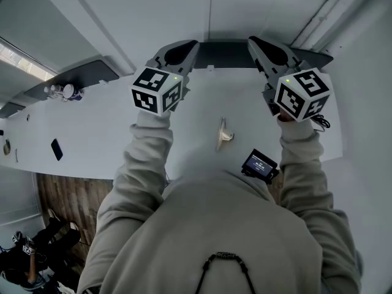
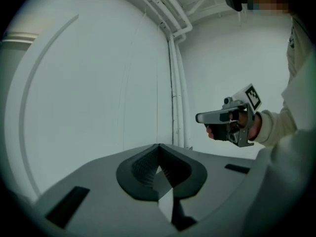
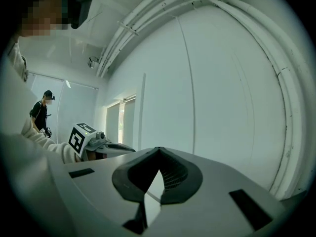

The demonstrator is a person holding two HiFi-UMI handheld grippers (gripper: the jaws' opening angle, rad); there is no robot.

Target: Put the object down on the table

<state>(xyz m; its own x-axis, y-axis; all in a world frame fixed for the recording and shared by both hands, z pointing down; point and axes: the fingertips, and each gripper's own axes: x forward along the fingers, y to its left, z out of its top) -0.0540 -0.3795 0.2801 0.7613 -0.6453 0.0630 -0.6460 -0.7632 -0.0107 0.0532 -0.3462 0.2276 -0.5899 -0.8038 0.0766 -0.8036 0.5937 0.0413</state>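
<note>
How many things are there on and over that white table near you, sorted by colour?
Grey: 2 (left tongs, right tongs)
Black: 2 (screen device, flat slab)
Tan: 1 (folded piece)
Total: 5; far-end clutter too small to count.

Left gripper point(image 1: 191, 45) and right gripper point(image 1: 255, 43) hover above object point(image 1: 223, 135) lying on table point(image 1: 104, 136)
</note>
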